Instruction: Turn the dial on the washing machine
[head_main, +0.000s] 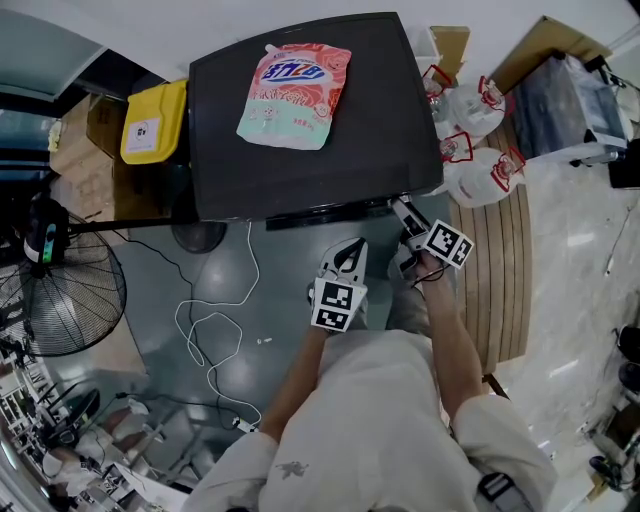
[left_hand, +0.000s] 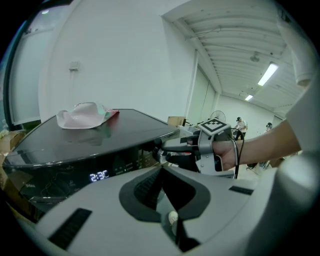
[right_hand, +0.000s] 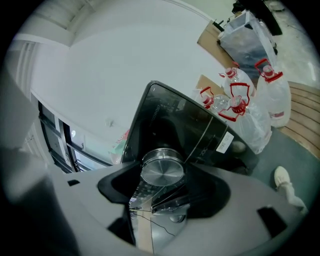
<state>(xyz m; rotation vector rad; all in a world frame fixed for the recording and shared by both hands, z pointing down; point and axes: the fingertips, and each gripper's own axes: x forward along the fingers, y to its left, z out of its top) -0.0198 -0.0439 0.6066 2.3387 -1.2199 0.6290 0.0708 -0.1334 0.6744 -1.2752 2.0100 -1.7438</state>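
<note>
Silver and round, the dial (right_hand: 161, 170) sits on the dark front panel of the washer (head_main: 300, 150), near the panel's right end as the head view shows it. The right gripper (head_main: 402, 212) reaches up to that front edge, and its two jaws stand on either side of the dial, pinching its rim. In the left gripper view the same grip shows from the side, with the fingers (left_hand: 175, 142) laid above and below the knob.

The left gripper (head_main: 350, 250) hangs just left of the right one, short of the washer and touching nothing. Its jaws are pressed together with nothing between them. Its view looks at the panel, where a lit display (left_hand: 99, 176) glows.

A pink and green pouch (head_main: 295, 95) lies flat on the washer's black top, towards the back. A yellow bin (head_main: 155, 122) stands against the washer's left side. White bags (head_main: 480, 150) with red handles are heaped to its right. A fan (head_main: 70, 300) stands at far left, and a white cable (head_main: 215, 330) loops across the grey floor (head_main: 270, 300).
</note>
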